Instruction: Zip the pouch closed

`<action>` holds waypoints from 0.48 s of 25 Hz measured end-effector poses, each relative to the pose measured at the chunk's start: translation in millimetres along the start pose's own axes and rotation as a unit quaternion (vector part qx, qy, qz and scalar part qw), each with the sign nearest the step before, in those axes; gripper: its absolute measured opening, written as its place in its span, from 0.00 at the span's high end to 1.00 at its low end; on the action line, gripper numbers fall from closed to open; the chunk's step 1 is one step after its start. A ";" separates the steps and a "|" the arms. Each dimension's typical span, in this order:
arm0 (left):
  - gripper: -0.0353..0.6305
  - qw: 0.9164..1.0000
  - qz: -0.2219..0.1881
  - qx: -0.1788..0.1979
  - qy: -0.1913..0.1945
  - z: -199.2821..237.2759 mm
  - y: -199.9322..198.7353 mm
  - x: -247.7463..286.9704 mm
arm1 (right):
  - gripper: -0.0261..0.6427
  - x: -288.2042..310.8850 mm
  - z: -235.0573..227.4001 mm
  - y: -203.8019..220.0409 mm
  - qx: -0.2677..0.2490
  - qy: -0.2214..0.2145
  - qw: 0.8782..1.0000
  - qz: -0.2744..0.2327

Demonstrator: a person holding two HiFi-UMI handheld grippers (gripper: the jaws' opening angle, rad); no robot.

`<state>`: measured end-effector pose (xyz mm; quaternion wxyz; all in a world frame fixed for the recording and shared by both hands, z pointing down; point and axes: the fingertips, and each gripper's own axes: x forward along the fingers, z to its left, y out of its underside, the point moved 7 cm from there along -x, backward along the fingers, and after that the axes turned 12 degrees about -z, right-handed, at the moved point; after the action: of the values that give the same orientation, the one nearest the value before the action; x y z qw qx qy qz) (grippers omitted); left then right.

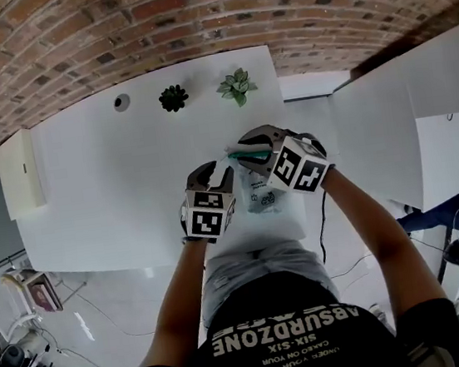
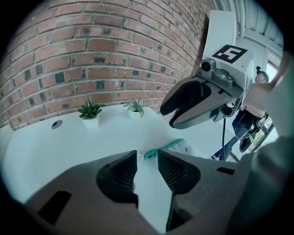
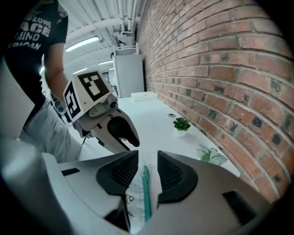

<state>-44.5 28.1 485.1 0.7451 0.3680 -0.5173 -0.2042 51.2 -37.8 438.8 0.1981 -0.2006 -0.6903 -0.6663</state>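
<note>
A clear pouch (image 1: 262, 196) with dark print and a green zipper (image 1: 248, 158) lies near the front edge of the white table (image 1: 112, 185). My right gripper (image 1: 243, 153) hangs over the pouch's far end. In the right gripper view the jaws (image 3: 148, 167) stand apart, with the green zipper (image 3: 146, 195) running between them and no pad pressing on it. My left gripper (image 1: 216, 173) is just left of the pouch, open; its own view shows bare table between the jaws (image 2: 147, 167) and the zipper's end (image 2: 166, 146) just beyond them.
Two small potted plants (image 1: 174, 98) (image 1: 236, 86) and a round cable hole (image 1: 121, 102) sit along the table's far edge by the brick wall (image 1: 191, 16). A white box (image 1: 20, 172) is at the table's left end. A second white table (image 1: 421, 111) stands to the right.
</note>
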 end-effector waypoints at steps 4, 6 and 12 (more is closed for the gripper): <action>0.76 1.000 0.010 0.004 0.009 4.6 0.4 10.8 | 0.77 11.9 0.2 4.8 -0.067 -0.046 0.996 0.030; 0.76 1.000 0.014 0.006 0.012 6.8 1.6 15.9 | 0.77 17.0 -2.4 8.2 -0.088 -0.062 0.993 0.040; 0.76 1.000 0.024 -0.001 0.019 18.2 5.1 29.4 | 0.77 34.0 -11.4 19.3 -0.155 -0.111 0.979 0.074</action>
<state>-50.4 5.1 510.8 0.7597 0.3587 -0.5118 -0.1795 33.1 -48.1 473.8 0.1357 -0.3517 -0.5797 -0.7224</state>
